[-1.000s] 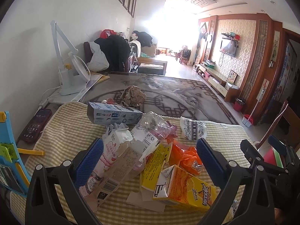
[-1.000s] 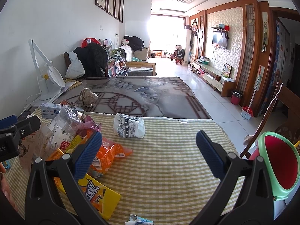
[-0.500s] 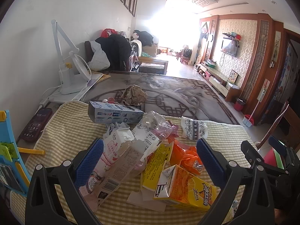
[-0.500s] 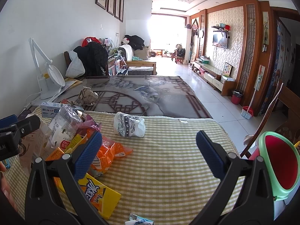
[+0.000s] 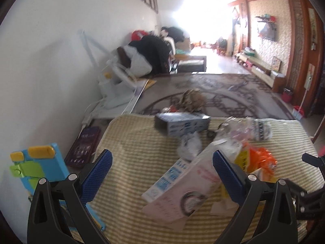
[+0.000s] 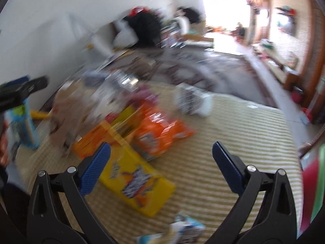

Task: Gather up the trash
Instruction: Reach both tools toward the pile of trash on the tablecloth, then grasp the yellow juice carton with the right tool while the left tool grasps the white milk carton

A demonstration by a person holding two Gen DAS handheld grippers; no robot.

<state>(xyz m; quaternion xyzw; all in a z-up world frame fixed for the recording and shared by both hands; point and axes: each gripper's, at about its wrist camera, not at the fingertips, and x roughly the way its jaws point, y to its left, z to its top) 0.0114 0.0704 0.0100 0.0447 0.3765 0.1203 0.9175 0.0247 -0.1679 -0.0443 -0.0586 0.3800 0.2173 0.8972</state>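
Left gripper: blue textured pads spread wide and empty; a pale pink rectangular milk carton lies tilted between them at lower centre, not touching either pad as far as I can tell, so it looks like the chosen pick.
Right gripper: jaws parted wide, holding nothing; the flat yellow cardboard snack box sits by its left pad, likely its target. This view is badly blurred.
Trash pile: crinkled orange foil snack bag mid-frame, just beside the yellow box; a dark blue-and-white long carton and a crumpled brown paper ball lie above centre in the left view.
Surface: green-and-cream checked woven cloth, soft and ribbed, spread under the litter, probably to keep it together.
Bin: red inside with a green rim, at the right edge of the right view, near enough for drops.
Bystander items: purple phone and blue-yellow plastic stand, lower left; not trash, I judge.
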